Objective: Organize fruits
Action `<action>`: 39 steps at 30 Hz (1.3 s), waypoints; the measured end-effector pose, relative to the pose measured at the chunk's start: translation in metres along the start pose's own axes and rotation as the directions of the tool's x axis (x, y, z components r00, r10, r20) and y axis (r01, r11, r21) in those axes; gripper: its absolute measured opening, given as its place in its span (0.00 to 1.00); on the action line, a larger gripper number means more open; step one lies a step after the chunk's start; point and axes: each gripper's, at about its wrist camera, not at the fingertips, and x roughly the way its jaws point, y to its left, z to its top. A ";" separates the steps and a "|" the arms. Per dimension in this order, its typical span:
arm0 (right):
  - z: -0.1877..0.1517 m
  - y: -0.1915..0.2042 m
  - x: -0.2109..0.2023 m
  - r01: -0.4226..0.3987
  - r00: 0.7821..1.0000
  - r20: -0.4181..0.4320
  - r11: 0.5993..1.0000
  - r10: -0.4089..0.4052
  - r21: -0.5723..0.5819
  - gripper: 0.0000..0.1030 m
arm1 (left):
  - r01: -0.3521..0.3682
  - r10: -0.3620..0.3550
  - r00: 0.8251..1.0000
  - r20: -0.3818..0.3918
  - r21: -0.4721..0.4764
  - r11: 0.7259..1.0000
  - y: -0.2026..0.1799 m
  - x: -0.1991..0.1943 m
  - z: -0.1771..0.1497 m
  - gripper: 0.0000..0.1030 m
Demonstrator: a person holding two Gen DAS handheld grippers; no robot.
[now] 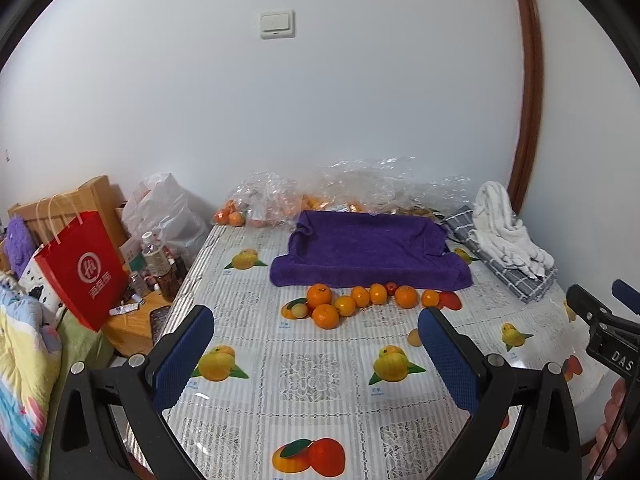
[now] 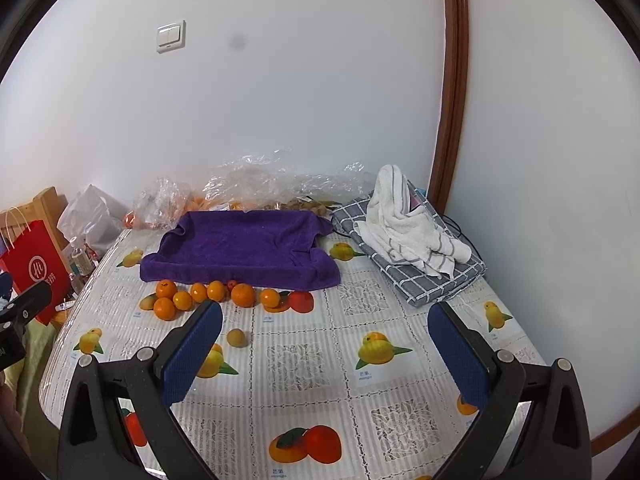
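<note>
You have a towel-lined tray (image 2: 240, 246) at the centre back of the table (image 2: 400, 408). A row of oranges (image 2: 242, 294) lies directly before its front edge. One small fruit (image 2: 237, 337) sits apart, nearer you. Plastic bags (image 2: 256, 184) lie behind the tray against the wall. To its right, a crumpled towel (image 2: 408, 228) rests on a folded cloth (image 2: 440, 280). A paper bag (image 1: 86, 268) stands off the table's left edge.

Small oranges (image 1: 360, 300) strung in a loose row on the patterned worktop (image 1: 304, 376), just in front of a purple towel (image 1: 368, 252) shaped into a shallow tray; one pale yellowish fruit (image 2: 237, 337) alone, nearer the camera.
</note>
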 end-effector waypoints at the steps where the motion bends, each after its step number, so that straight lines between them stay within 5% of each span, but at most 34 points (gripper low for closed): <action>1: 0.000 0.001 0.001 0.000 1.000 -0.004 1.000 0.000 -0.002 0.98 | 0.003 -0.003 1.000 -0.001 -0.001 1.000 0.001 0.000 0.000 1.00; 21: 0.000 0.013 0.019 -0.009 1.000 -0.010 1.000 0.009 -0.011 0.98 | 0.023 -0.023 1.000 0.008 -0.018 1.000 0.015 0.014 0.004 1.00; 31: -0.007 0.024 0.086 -0.034 0.995 -0.099 0.998 0.029 -0.051 0.98 | 0.009 -0.008 0.997 -0.072 0.009 1.000 0.031 0.075 0.001 1.00; 39: -0.038 0.049 0.147 -0.101 0.978 -0.187 0.993 0.088 -0.066 0.84 | -0.027 0.030 0.989 -0.144 0.024 0.999 0.047 0.120 -0.020 0.94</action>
